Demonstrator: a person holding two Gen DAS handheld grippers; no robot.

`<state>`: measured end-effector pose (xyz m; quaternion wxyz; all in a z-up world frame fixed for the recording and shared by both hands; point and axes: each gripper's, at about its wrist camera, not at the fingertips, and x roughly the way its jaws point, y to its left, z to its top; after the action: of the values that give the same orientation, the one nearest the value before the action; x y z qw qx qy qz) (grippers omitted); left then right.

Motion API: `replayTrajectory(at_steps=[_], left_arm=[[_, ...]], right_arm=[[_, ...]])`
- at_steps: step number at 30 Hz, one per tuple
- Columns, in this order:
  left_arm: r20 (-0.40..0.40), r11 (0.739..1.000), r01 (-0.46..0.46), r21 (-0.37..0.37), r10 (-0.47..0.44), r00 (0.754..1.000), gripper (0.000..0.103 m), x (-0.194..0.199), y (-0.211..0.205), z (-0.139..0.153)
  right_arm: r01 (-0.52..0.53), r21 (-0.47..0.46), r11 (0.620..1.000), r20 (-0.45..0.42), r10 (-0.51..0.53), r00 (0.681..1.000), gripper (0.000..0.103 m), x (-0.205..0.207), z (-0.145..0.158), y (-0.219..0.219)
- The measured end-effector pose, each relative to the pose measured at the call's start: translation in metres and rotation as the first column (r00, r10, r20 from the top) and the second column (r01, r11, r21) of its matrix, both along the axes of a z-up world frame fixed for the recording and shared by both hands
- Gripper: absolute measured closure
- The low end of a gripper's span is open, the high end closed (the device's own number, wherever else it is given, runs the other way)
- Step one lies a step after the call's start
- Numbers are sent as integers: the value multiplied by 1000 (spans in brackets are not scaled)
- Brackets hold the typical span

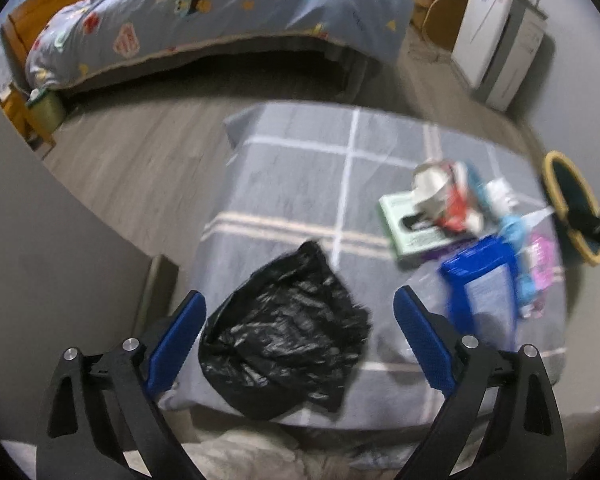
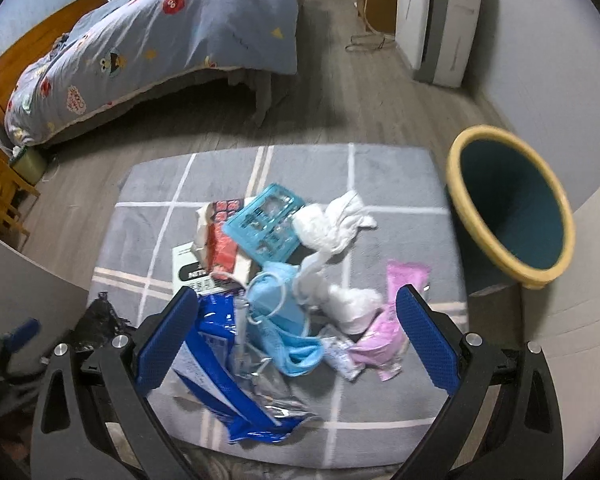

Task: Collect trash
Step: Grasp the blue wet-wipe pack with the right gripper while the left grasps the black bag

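Right now both tools hang wide open, holding nothing: the left gripper (image 1: 298, 332) frames the crumpled black trash bag (image 1: 284, 336), likely to grab it, while the right gripper (image 2: 298, 330) straddles the litter pile (image 2: 284, 256) on the grey mat (image 2: 380, 176), beside the bin (image 2: 512, 208).

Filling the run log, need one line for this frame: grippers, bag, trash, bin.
left gripper: open, over black bag | right gripper: open, over trash pile | bin: tipped, beside mat
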<state>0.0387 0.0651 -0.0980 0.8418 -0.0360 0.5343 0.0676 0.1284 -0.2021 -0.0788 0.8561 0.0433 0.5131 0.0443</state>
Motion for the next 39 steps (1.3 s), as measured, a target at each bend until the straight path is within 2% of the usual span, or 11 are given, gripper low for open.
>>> replayTrajectory(at_steps=[1, 3, 8, 11, 12, 15, 19, 23, 27, 30, 39], left_arm=[[-26, 1000, -17, -8, 16, 1000, 13, 2, 4, -8], [-82, 999, -47, -23, 45, 996, 32, 7, 11, -27], [-132, 998, -55, -17, 52, 990, 34, 16, 16, -50], [-170, 999, -47, -21, 43, 985, 56, 24, 19, -60], [-184, 998, -53, -27, 47, 982, 61, 26, 20, -63], [-189, 997, -65, -32, 58, 980, 70, 26, 23, -63], [-199, 1000, -22, -14, 19, 980, 86, 26, 16, -63], [-210, 1000, 10, -5, -11, 978, 101, 27, 11, -63], [-159, 1000, 14, -27, -18, 987, 102, 25, 10, -50], [-93, 999, 42, 1, -41, 995, 102, 24, 3, -31], [146, 994, 105, -21, -101, 984, 102, 29, -17, 41]], right_arm=[[7, 4, 1000, -3, -7, 1000, 6, 2, 0, -1], [29, 22, 999, -10, -29, 1000, 6, 4, -2, -5], [3, 65, 998, -44, 0, 999, 13, -3, -6, -2], [-46, 112, 993, -80, 55, 995, 20, -14, -15, 7], [-61, 125, 990, -106, 74, 992, 28, -18, -21, 11], [-123, 109, 986, -151, 139, 979, 41, -27, -33, 30], [-254, 35, 967, -170, 256, 952, 45, -34, -47, 61], [-277, -18, 961, -209, 268, 941, 57, -29, -64, 67], [-279, -17, 960, -191, 271, 944, 76, -29, -59, 63], [-267, 20, 963, -154, 267, 951, 84, -31, -47, 58], [-197, 100, 975, 39, 194, 980, 87, -27, 24, 22]])
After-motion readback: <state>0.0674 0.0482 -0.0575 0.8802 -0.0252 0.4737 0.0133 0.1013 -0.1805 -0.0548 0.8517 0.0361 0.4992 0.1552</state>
